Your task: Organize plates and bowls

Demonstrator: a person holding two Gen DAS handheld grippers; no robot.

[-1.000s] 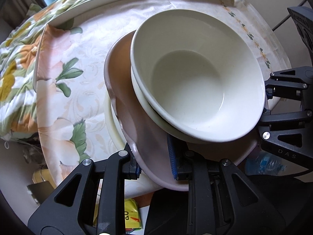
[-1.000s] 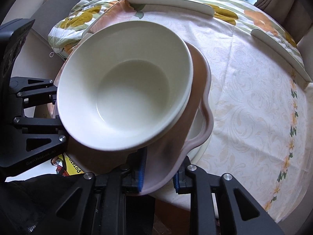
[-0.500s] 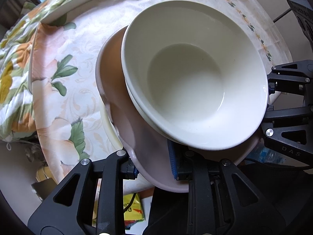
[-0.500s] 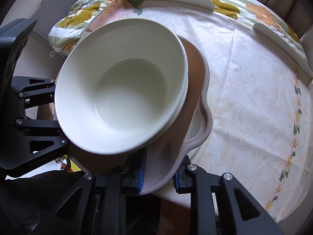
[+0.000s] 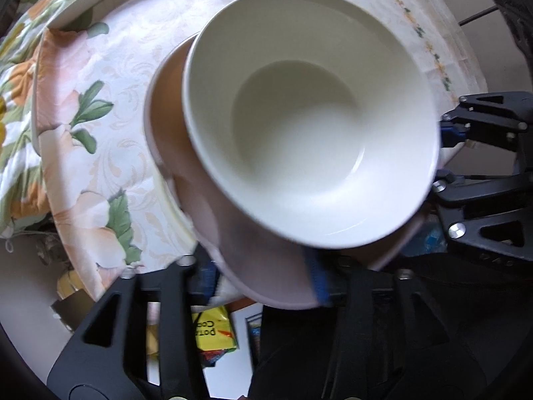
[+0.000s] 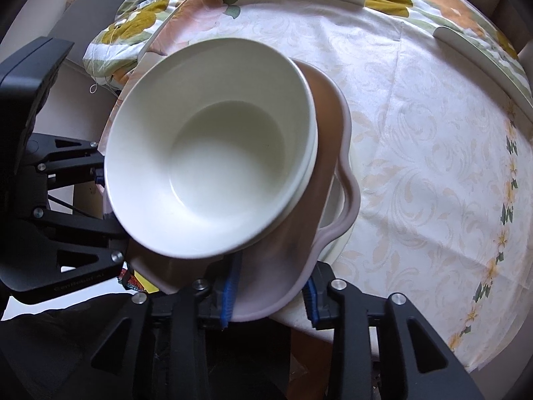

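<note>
Bowls (image 5: 309,116) sit nested on the pink plate (image 6: 336,166) at the table (image 6: 416,133) edge; both grippers, left (image 5: 260,280) and right (image 6: 269,286), are opening off its rim; stacking looks done, only withdrawal left

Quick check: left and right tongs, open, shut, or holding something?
Left tongs: opening, pads off the pink plate rim, which lies between them.
Right tongs: opening too, the same plate's rim between the pads.
</note>
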